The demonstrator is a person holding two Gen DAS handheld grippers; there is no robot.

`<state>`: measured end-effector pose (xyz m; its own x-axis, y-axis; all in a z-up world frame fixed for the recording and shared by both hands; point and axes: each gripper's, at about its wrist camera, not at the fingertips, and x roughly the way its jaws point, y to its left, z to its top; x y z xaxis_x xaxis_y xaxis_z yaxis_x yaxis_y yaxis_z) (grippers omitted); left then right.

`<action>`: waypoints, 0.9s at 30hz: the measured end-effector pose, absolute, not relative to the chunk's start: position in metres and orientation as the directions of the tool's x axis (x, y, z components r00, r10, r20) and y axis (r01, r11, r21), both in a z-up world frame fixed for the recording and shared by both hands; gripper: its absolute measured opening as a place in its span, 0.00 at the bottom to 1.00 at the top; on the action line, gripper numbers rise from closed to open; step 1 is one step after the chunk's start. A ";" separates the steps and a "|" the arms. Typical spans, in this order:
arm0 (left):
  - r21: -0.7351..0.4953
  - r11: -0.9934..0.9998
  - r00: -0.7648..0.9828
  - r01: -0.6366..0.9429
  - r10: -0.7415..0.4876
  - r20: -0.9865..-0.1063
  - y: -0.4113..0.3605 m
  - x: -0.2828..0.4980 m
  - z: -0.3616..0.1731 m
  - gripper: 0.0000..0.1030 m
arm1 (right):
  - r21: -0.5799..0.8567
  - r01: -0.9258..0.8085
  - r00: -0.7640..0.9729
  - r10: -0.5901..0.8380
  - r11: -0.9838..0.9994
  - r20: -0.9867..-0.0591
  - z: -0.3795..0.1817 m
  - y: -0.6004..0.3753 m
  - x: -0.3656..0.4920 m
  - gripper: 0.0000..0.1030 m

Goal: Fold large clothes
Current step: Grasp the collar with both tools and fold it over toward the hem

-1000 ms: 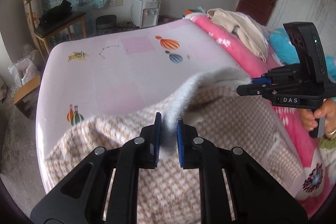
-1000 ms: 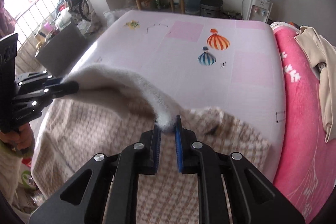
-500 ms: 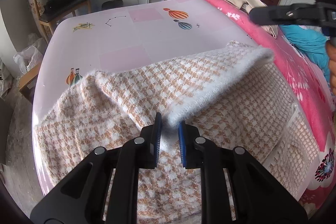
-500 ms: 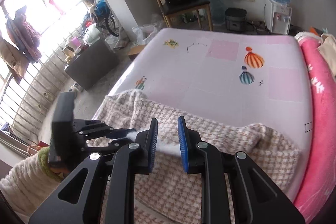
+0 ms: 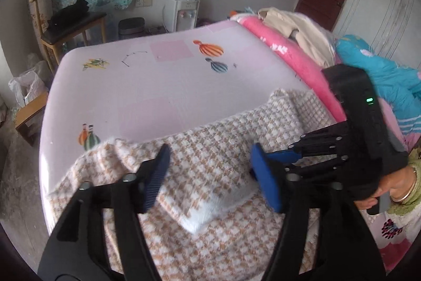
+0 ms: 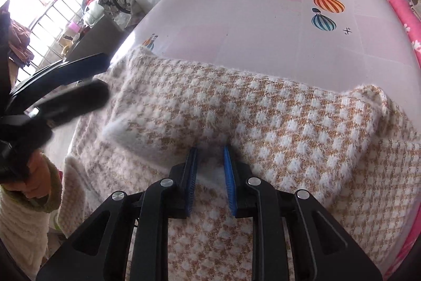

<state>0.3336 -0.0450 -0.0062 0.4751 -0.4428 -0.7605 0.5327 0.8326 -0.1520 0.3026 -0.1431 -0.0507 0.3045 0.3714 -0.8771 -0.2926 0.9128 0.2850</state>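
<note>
A tan-and-white houndstooth knit garment (image 5: 226, 149) lies on the pink bed (image 5: 147, 86), its far part folded back toward me; it also shows in the right wrist view (image 6: 263, 117). The folded edge's white fuzzy corner (image 5: 210, 212) lies below my left gripper (image 5: 210, 165), which is wide open and empty above it. My right gripper (image 6: 210, 157) is partly open with its tips at the folded edge, and it shows in the left wrist view (image 5: 265, 175). The left gripper appears blurred at the left of the right wrist view (image 6: 97, 78).
A pink quilt (image 5: 294, 62) with beige clothes (image 5: 297, 28) and a blue quilt (image 5: 381, 80) lies along the bed's right side. A wooden chair (image 5: 71, 23), bin (image 5: 131, 28) and water dispenser (image 5: 184, 1) stand beyond the bed. A window with railings (image 6: 47, 12) is at the left.
Both grippers carried the garment's far edge toward me and laid it down as a fold. The left gripper has let go and opened wide; the right has opened partly.
</note>
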 end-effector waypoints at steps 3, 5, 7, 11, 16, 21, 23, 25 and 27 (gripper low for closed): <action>-0.045 0.836 0.438 0.547 -0.332 -0.836 -0.064 0.342 -0.046 0.74 | 0.282 -0.318 0.285 0.375 0.905 -0.882 -0.048 -0.147 0.290 0.23; -0.009 0.822 0.468 0.570 -0.334 -0.818 -0.060 0.332 -0.053 0.75 | 0.266 -0.320 0.266 0.355 0.909 -0.896 -0.040 -0.159 0.283 0.23; 0.003 0.815 0.470 0.580 -0.331 -0.818 -0.056 0.325 -0.054 0.75 | 0.254 -0.317 0.297 0.350 0.914 -0.888 -0.022 -0.172 0.278 0.29; 0.016 0.805 0.464 0.593 -0.325 -0.824 -0.056 0.324 -0.054 0.75 | 0.196 -0.299 0.437 0.317 0.934 -0.842 0.010 -0.187 0.296 0.34; 0.026 0.808 0.470 0.589 -0.316 -0.824 -0.052 0.318 -0.052 0.75 | 0.110 -0.311 0.420 0.240 0.944 -0.875 -0.031 -0.167 0.329 0.34; -0.017 0.808 0.441 0.589 -0.339 -0.831 -0.032 0.308 -0.047 0.75 | 0.031 -0.377 0.470 0.220 0.926 -0.855 -0.036 -0.178 0.288 0.34; -0.033 0.809 0.436 0.587 -0.350 -0.829 -0.022 0.304 -0.042 0.75 | 0.021 -0.379 0.456 0.206 0.925 -0.866 -0.032 -0.186 0.275 0.34; -0.032 0.816 0.464 0.577 -0.360 -0.810 -0.012 0.298 -0.031 0.75 | 0.028 -0.369 0.430 0.197 0.929 -0.881 -0.029 -0.196 0.266 0.36; -0.047 0.816 0.504 0.576 -0.400 -0.765 -0.002 0.291 -0.013 0.75 | 0.041 -0.333 0.401 0.180 0.942 -0.898 -0.025 -0.206 0.263 0.38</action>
<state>0.2913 -0.0022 -0.0134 0.5042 -0.3999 -0.7654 0.5758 0.8162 -0.0472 0.2630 -0.2061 -0.0247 0.4005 0.1804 -0.8983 -0.3330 0.9421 0.0408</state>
